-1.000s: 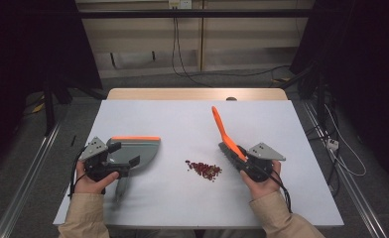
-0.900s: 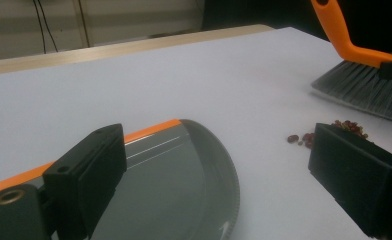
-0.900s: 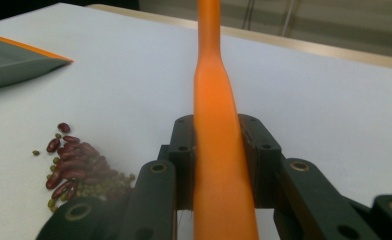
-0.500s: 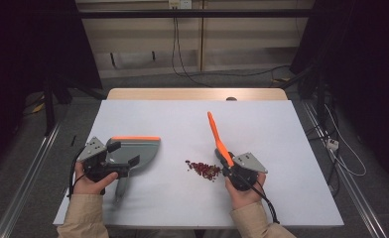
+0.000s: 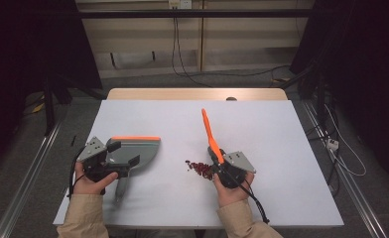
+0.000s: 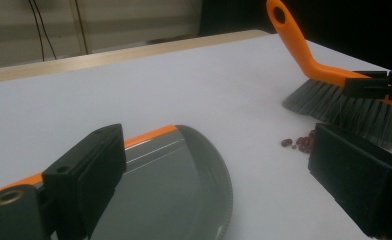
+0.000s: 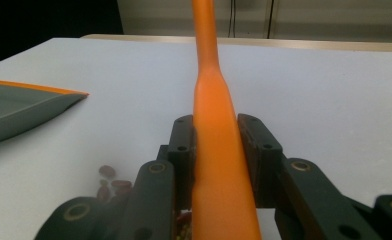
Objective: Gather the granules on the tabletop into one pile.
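Near the table's (image 5: pixel 282 119) left edge, the left hand-held gripper (image 5: pixel 114 163) grips the grey dustpan (image 5: pixel 135 151) by its rear, jaws clamped on it; the pan lies flat with its orange-trimmed lip toward the far edge. Between the two, toward the near edge, a small heap of dark red beans (image 5: pixel 198 167) lies on the white surface. Just right of them, the right hand-held gripper (image 5: pixel 221 166) is closed on the orange brush (image 5: pixel 210 134), bristles down at the beans, handle slanting up toward the far edge.
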`<state>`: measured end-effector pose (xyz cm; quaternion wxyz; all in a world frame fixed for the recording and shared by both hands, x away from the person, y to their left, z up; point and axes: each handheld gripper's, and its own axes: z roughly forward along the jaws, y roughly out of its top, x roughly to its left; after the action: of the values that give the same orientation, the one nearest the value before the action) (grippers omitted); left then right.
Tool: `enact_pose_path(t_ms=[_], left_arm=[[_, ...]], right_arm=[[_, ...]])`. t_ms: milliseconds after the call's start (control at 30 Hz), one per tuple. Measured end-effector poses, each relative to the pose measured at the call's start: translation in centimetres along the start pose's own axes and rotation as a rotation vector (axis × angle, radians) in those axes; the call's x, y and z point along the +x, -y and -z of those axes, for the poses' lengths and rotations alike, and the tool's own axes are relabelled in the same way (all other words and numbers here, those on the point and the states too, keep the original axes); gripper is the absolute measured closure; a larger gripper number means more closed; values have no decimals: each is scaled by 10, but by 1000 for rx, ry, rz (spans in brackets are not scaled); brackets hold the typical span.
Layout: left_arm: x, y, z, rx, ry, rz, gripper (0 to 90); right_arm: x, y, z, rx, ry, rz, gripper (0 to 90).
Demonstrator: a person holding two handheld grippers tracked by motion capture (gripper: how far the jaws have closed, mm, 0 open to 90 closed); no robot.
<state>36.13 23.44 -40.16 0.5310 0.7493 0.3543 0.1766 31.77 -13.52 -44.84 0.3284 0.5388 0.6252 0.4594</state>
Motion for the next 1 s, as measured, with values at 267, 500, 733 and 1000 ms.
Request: enact_pose_path(t_ms=[267, 500, 733, 1000], left_arm=[[0, 0, 1, -6, -2, 10, 83], [0, 0, 0, 0, 1, 1, 83], [0, 0, 0, -1, 0, 5, 83], [0, 0, 1, -4, 0, 9, 83]], right_arm=[[8, 1, -4, -12, -12, 5, 703], [11, 1, -5, -21, -17, -12, 702], [14, 1, -7, -27, -31, -21, 703], [20, 0, -11, -32, -37, -5, 705]])
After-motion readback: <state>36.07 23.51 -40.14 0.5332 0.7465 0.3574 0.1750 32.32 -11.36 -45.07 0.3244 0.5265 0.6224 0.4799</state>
